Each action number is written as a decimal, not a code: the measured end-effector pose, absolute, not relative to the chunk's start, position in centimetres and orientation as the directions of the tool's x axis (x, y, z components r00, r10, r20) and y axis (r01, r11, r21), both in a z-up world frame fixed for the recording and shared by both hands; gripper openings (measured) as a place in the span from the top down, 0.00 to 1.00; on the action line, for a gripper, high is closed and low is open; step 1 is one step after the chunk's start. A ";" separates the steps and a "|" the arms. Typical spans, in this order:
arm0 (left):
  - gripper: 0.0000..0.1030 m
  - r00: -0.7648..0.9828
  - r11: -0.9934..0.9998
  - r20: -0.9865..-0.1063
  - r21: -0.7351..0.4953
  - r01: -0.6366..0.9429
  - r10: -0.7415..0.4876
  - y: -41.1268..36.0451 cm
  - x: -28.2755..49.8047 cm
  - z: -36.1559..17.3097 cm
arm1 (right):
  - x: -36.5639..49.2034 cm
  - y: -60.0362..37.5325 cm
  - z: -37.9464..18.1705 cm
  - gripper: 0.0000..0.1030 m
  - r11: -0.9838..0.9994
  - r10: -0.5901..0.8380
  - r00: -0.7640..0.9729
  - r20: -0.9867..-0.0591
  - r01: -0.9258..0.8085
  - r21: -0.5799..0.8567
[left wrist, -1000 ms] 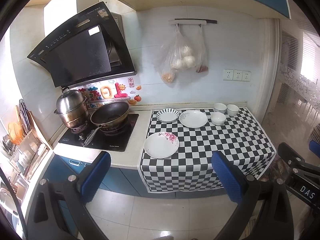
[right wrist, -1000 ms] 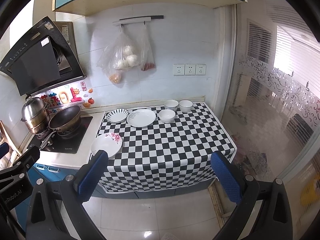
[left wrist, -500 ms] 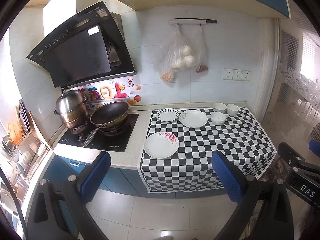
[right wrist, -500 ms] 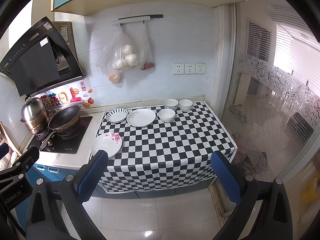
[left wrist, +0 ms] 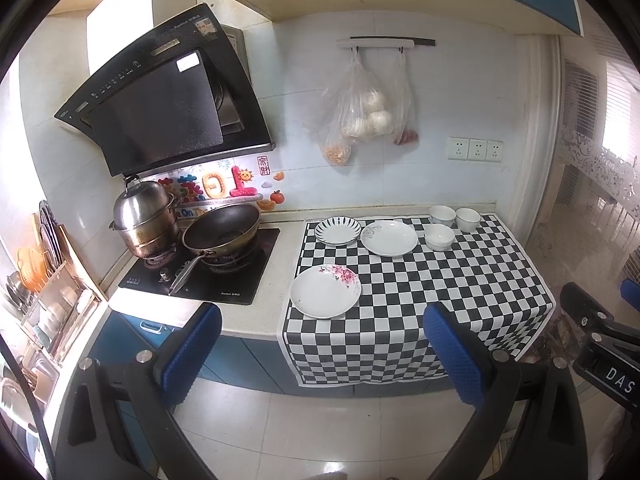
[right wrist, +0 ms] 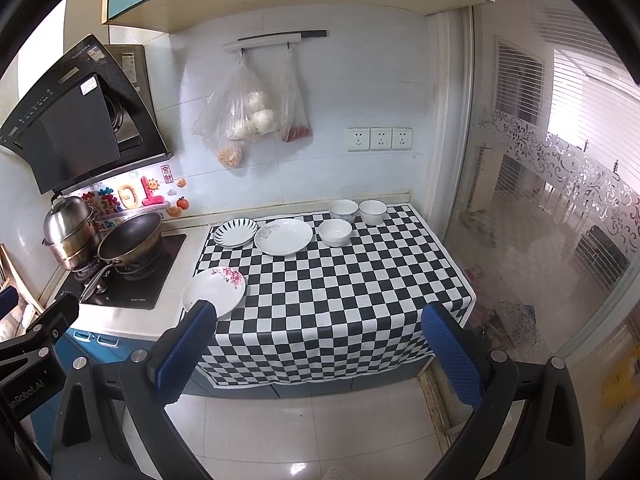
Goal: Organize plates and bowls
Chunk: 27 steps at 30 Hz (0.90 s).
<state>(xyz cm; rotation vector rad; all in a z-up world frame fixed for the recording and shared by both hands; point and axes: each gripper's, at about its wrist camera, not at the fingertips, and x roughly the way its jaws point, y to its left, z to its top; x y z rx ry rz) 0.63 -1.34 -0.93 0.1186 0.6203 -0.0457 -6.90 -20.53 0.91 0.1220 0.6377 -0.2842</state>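
Observation:
On the checkered cloth [left wrist: 440, 280] lie a pink-flowered plate [left wrist: 325, 291] near the front left, a striped small plate [left wrist: 337, 231] and a white plate [left wrist: 389, 237] at the back, and three white bowls [left wrist: 439, 236] at the back right. The same plates [right wrist: 283, 236] and bowls [right wrist: 335, 232] show in the right wrist view, with the flowered plate [right wrist: 214, 290] partly behind a fingertip. My left gripper [left wrist: 320, 344] and my right gripper [right wrist: 316, 344] are open, empty, and held back from the counter over the floor.
A hob [left wrist: 200, 268] with a wok [left wrist: 221, 232] and a steel pot [left wrist: 145, 216] stands left of the cloth. A range hood [left wrist: 160, 108] hangs above. Plastic bags [left wrist: 362, 112] hang on the wall. A dish rack [left wrist: 44, 304] is at far left. A glass partition [right wrist: 560, 220] bounds the right.

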 end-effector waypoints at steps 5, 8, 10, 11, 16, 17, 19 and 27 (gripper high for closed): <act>0.00 0.813 0.992 -0.583 0.097 0.079 -0.008 -1.1 0.7 -1.0 | -6.8 -20.3 1.0 0.00 0.955 -0.224 0.768 -0.601 0.296 0.022; 0.00 0.813 0.992 -0.582 0.098 0.079 -0.007 -1.1 0.8 -1.0 | -6.7 -20.2 1.0 0.00 0.956 -0.223 0.769 -0.599 0.294 0.021; 0.00 0.811 0.992 -0.585 0.095 0.081 -0.010 -1.1 0.8 -1.0 | -6.7 -20.1 1.0 0.00 0.956 -0.224 0.769 -0.598 0.293 0.019; 0.00 0.811 0.992 -0.586 0.095 0.081 -0.010 -1.1 0.8 -1.0 | -6.7 -20.0 1.1 0.00 0.956 -0.222 0.770 -0.599 0.292 0.021; 0.00 0.810 0.992 -0.587 0.095 0.083 -0.011 -1.2 1.0 -0.9 | -6.6 -19.9 1.1 0.00 0.956 -0.222 0.770 -0.598 0.292 0.020; 0.00 0.810 0.992 -0.587 0.096 0.082 -0.011 -1.1 1.0 -0.9 | -6.6 -19.9 1.1 0.00 0.956 -0.223 0.769 -0.599 0.292 0.020; 0.00 0.808 0.992 -0.589 0.095 0.082 -0.011 -1.1 1.0 -0.9 | -6.6 -20.0 1.1 0.00 0.956 -0.222 0.769 -0.599 0.293 0.021; 0.00 0.798 0.993 -0.603 0.095 0.072 0.000 -0.6 2.3 -1.4 | -5.4 -19.3 0.2 0.00 0.954 -0.223 0.754 -0.618 0.298 0.019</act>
